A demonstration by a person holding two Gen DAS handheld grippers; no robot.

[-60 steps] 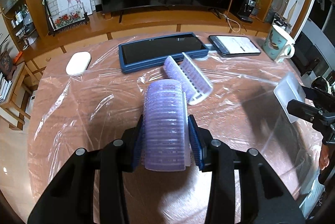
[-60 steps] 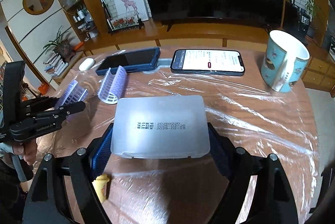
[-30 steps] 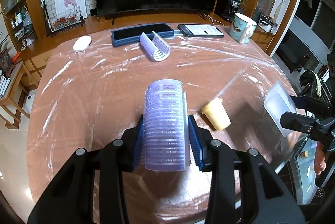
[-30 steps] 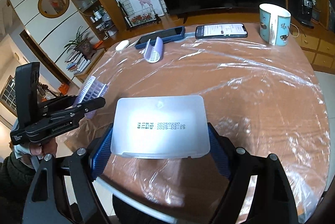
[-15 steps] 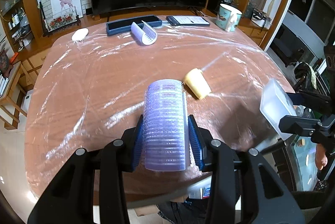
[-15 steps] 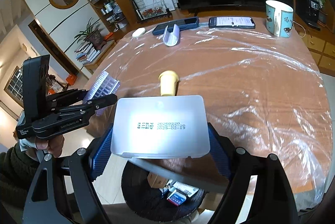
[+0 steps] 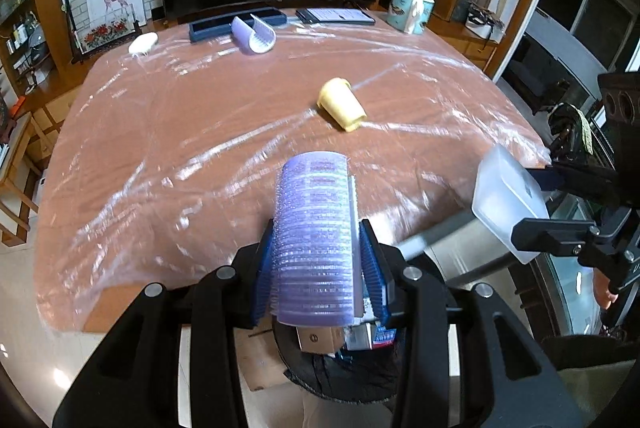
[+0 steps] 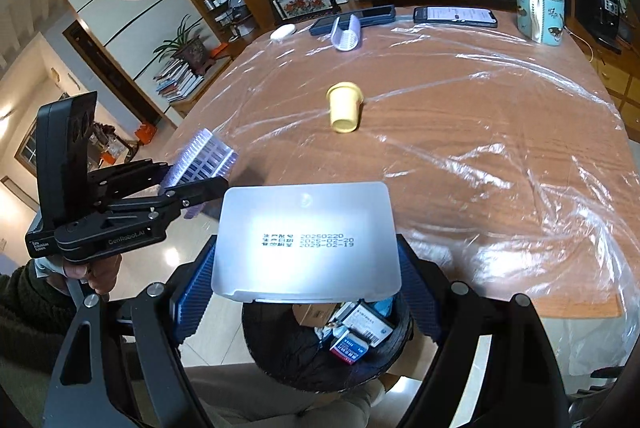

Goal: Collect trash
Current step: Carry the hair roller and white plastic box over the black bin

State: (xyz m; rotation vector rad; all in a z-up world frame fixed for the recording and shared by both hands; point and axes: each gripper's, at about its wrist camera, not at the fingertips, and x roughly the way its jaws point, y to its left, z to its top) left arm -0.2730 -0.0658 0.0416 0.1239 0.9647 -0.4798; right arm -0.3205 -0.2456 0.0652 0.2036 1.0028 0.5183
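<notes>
The left gripper clamps a purple hair roller, long axis along the jaws, above the near rim of the black trash bin just off the worktop. The right gripper grips a frosted plastic box stamped "2025-02-20" and "2029-02-19", directly over the bin. The left gripper body reads "GenRobot.AI".

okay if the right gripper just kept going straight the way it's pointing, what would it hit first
Probably the plastic-covered table near its front edge. The right gripper, shut on the translucent box, points across the tabletop; the yellow cup lies farther along. Depth is uncertain.
</notes>
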